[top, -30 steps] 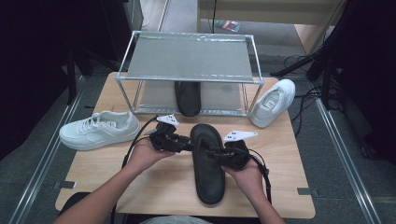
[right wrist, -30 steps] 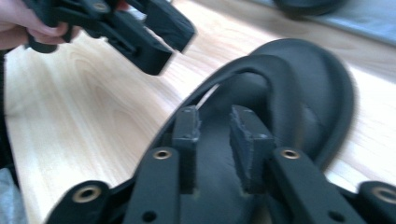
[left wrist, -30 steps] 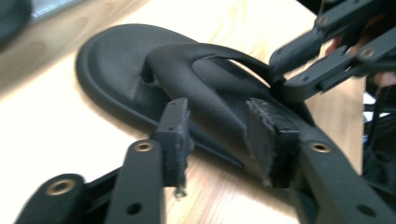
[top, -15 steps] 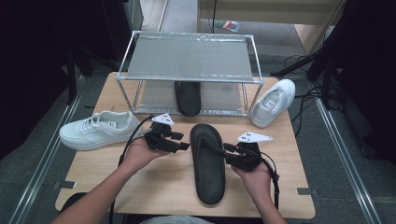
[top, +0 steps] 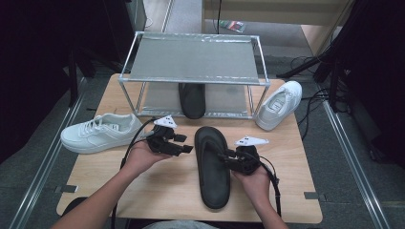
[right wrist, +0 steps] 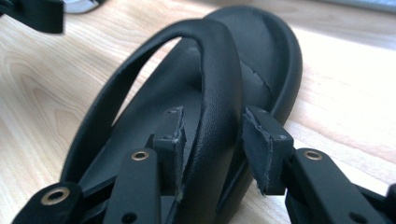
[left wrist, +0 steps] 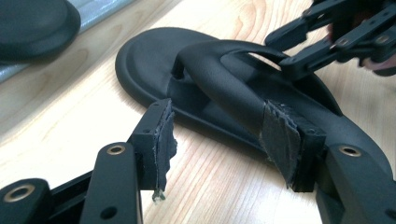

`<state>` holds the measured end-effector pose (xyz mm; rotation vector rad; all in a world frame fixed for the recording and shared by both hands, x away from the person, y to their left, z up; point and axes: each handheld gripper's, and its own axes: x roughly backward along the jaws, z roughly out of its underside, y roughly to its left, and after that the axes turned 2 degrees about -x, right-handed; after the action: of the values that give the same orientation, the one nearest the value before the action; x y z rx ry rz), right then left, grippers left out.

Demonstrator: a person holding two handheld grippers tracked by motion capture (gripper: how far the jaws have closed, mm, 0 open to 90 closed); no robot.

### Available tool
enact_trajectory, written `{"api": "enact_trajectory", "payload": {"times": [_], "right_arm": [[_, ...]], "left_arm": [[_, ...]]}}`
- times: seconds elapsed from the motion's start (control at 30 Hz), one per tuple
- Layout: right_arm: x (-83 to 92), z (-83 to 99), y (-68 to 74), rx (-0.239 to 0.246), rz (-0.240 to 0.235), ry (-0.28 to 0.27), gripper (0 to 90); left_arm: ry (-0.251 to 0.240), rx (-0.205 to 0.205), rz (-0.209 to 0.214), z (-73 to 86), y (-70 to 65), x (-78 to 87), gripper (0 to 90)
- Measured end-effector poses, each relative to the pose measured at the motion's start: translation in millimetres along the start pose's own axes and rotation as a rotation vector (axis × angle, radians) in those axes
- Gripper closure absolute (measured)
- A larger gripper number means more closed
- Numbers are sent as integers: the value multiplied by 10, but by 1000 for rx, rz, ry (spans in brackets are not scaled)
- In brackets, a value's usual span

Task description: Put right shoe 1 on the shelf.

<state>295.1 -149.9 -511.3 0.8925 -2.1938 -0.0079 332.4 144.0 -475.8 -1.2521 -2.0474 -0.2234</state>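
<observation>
The black flip-flop lies flat on the wooden counter, toe toward the metal shoe rack, between the two hands. The right gripper straddles its strap; its jaws have just been opening, and the pads stand clear on either side of the strap. The left gripper sits just beside the sandal's left edge, its jaws having just opened wide with nothing between them. A second black flip-flop rests under the rack. One white sneaker lies at the left, another leans at the rack's right corner.
</observation>
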Motion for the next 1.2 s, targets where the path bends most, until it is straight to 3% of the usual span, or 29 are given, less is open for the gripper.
{"api": "enact_trajectory", "payload": {"times": [0.23,0.53,0.9,1.2], "right_arm": [[-102,46,17,-21,5,10,626],[-105,22,27,-52,19,18,692],[-57,-24,-14,-99,10,9,722],[41,-107,-88,-123,21,-16,721]], "left_arm": [[13,-6,-17,9,27,-16,445],[15,-3,-24,19,53,-6,445],[12,-6,-28,21,52,-2,443],[0,-5,-5,27,54,6,426]]}}
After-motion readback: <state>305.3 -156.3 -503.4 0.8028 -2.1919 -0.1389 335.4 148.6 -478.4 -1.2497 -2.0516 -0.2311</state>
